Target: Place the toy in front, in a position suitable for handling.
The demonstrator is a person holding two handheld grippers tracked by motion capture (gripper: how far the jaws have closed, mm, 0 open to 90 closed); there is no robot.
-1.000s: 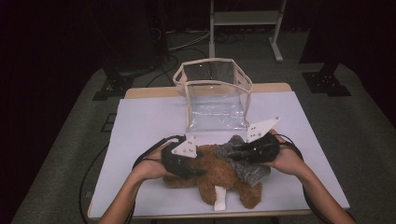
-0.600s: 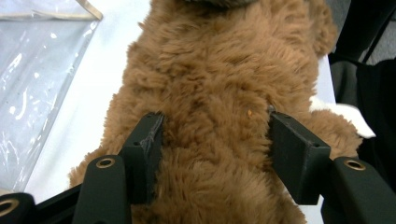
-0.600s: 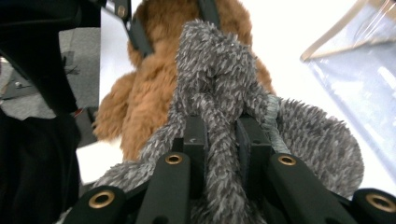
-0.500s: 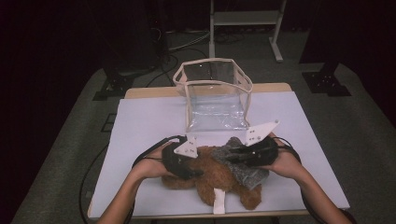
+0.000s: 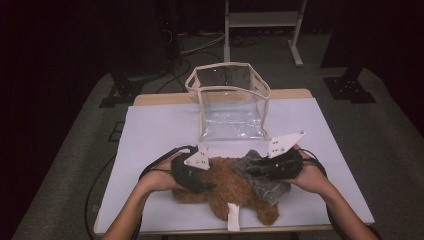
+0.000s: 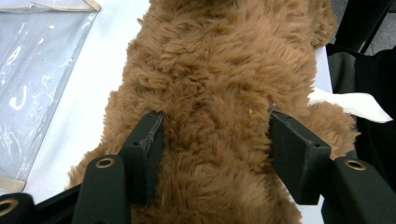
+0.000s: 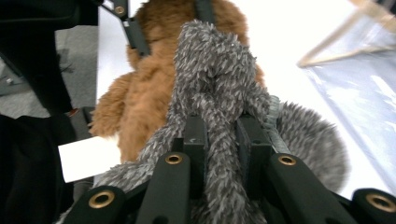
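A: Left side first. Your left gripper has its jaws set astride the brown plush toy, pads sunk into the pile on both flanks of the body. The jaws were just easing apart a little, yet the fur is pressed at each pad, so I read it as a loose clamp on the toy.

B: Where does the toy lie?

A: On the white surface, near your edge, between both hands, a white tag at its lower end. The clear bag stands open just beyond it.

B: And the right?

A: Your right gripper is pinched tight on the grey plush piece, which rests against the brown toy's right side.

B: Handling?

A: Judged light, soft, compressible. Pile slips, so bite deep into the stuffed body, not the fur tips. Nothing fragile.
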